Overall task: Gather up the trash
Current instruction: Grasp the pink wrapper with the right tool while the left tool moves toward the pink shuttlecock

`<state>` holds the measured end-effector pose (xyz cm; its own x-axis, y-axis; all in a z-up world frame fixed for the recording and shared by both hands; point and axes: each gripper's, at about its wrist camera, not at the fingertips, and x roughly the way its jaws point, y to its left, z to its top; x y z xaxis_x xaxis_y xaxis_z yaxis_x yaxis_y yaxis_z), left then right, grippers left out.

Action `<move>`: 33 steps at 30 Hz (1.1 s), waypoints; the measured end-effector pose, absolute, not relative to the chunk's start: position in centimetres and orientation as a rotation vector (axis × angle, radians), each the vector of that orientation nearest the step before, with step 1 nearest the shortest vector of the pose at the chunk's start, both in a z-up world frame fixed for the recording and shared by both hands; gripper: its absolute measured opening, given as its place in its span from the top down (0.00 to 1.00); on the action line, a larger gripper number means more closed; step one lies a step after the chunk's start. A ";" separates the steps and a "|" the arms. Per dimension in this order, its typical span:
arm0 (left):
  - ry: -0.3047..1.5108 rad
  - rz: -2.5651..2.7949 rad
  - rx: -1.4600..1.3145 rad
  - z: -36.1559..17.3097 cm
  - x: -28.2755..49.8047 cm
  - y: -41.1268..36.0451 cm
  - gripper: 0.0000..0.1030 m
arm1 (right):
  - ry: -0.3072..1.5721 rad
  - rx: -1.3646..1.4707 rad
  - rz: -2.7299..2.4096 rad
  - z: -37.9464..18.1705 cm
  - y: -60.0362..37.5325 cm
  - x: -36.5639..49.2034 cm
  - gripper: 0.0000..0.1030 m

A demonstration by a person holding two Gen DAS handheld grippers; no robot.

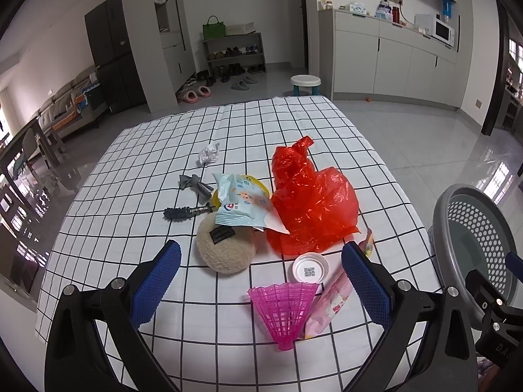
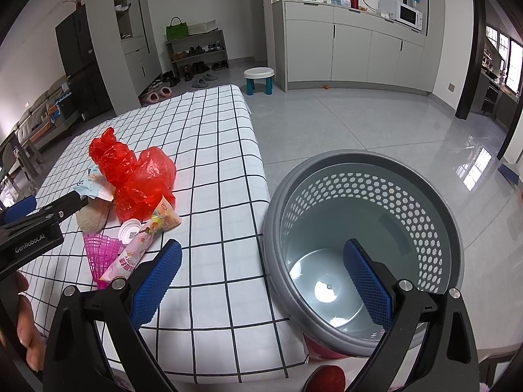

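Observation:
Trash lies on a checked tablecloth (image 1: 261, 124): a red plastic bag (image 1: 310, 202), a light blue snack packet (image 1: 242, 205), a crumpled paper ball (image 1: 209, 154), a white lid (image 1: 310, 268), a pink wrapper (image 1: 330, 307) and a pink shuttlecock (image 1: 284, 310). My left gripper (image 1: 261, 277) is open and empty, just short of the lid and shuttlecock. My right gripper (image 2: 261, 281) is open and empty, over the near rim of a grey perforated bin (image 2: 362, 238) beside the table. The red bag (image 2: 137, 179) and pink wrapper (image 2: 130, 258) also show in the right wrist view.
A beige plush pad (image 1: 225, 248), a grey bow (image 1: 194, 184), a dark brush-like item (image 1: 186, 212) and a yellow object (image 1: 215, 197) under the packet also lie on the cloth. A small stool (image 2: 259, 80) stands on the floor beyond the table.

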<state>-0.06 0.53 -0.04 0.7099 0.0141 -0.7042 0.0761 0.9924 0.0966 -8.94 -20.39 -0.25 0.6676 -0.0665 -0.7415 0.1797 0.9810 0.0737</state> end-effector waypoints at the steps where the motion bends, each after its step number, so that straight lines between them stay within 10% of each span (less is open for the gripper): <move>1: 0.781 -0.032 0.121 0.0 -0.1 0.7 0.06 | 0.829 0.146 -0.137 -0.2 -20.4 -8.9 0.08; 33: 0.816 0.109 0.072 -2.5 -3.3 8.8 0.06 | 1.006 0.080 0.029 -5.0 -9.3 -3.5 0.08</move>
